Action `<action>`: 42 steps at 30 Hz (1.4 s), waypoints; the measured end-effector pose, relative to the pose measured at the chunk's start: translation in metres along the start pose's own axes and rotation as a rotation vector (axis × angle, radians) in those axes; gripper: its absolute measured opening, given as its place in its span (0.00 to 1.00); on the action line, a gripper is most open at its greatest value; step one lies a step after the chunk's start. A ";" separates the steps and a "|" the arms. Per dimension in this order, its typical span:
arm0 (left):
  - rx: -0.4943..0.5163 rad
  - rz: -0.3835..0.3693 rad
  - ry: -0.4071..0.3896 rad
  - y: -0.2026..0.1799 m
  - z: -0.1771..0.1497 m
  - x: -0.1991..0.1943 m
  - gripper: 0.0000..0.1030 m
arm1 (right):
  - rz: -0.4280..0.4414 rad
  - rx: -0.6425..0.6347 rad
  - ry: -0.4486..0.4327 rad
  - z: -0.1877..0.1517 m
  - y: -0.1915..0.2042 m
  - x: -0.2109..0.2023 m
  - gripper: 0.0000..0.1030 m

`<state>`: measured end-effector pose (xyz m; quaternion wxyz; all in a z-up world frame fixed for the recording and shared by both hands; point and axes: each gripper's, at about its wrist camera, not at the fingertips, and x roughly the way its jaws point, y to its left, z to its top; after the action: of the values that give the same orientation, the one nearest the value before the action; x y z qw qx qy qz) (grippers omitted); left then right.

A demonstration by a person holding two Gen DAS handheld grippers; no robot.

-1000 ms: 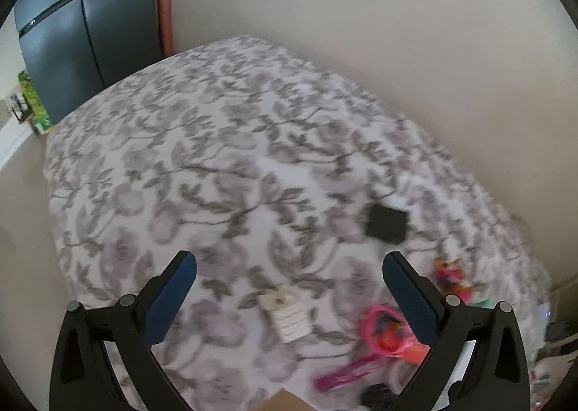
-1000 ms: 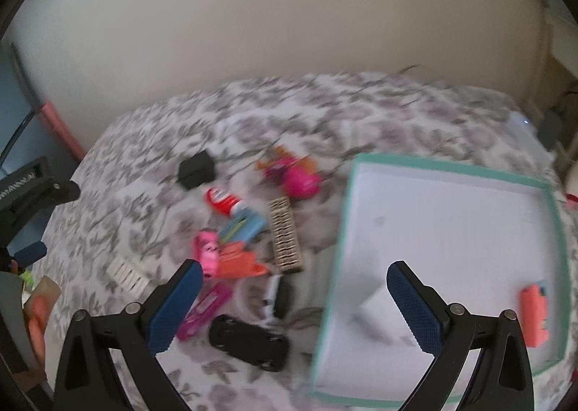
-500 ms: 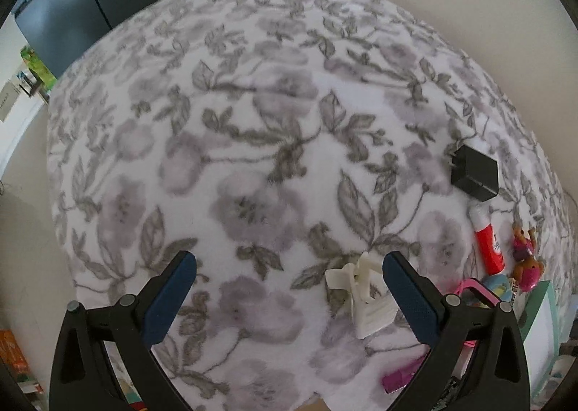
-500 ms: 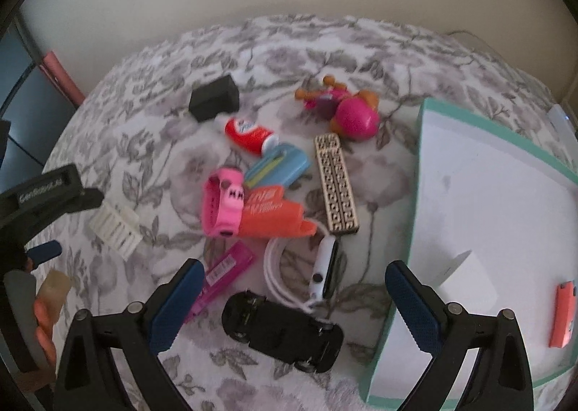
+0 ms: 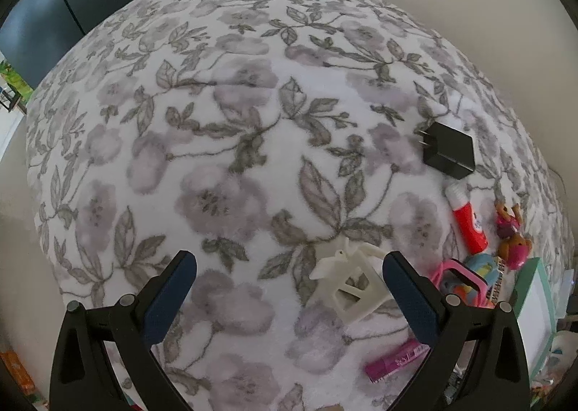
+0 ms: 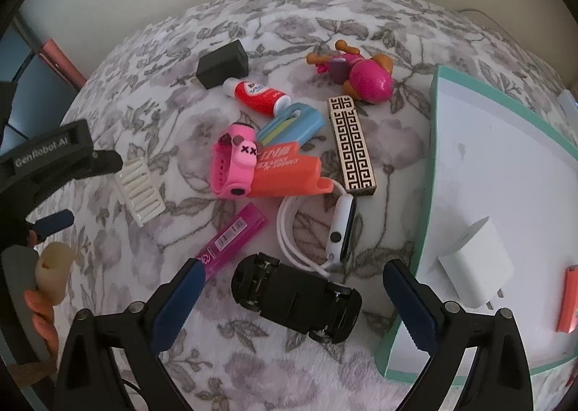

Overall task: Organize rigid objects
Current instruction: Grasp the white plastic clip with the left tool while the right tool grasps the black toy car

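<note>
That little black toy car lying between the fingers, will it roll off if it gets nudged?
Probably not. The black toy car lies flipped, underside and wheels up, so a push should slide it. The fuzzy floral blanket would likely drag on it. It looks like rigid plastic, so the open right gripper could probably pinch it without bending.

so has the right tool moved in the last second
Yes. The right tool has come left and down toward the blanket: the black toy car now sits between its open fingers, while the teal tray, once centered ahead, now lies off to its right.
</note>
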<state>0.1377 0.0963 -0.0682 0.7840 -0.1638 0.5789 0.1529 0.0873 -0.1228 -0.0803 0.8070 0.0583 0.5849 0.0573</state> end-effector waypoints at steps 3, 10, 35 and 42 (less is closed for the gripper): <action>-0.011 -0.019 0.000 0.003 0.001 -0.002 1.00 | 0.007 -0.009 0.011 -0.001 0.001 0.000 0.97; -0.006 -0.049 -0.035 0.002 0.000 -0.013 1.00 | 0.003 -0.048 0.030 -0.003 0.005 0.002 0.97; 0.213 -0.013 0.027 -0.050 -0.011 0.034 0.99 | 0.010 -0.128 0.095 -0.007 0.011 0.017 0.73; 0.242 0.004 0.015 -0.069 -0.011 0.038 0.77 | 0.021 -0.129 0.090 -0.008 0.012 0.015 0.73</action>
<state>0.1687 0.0310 -0.1016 0.7934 -0.0680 0.5992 0.0823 0.0840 -0.1085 -0.0947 0.7814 0.0098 0.6150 0.1058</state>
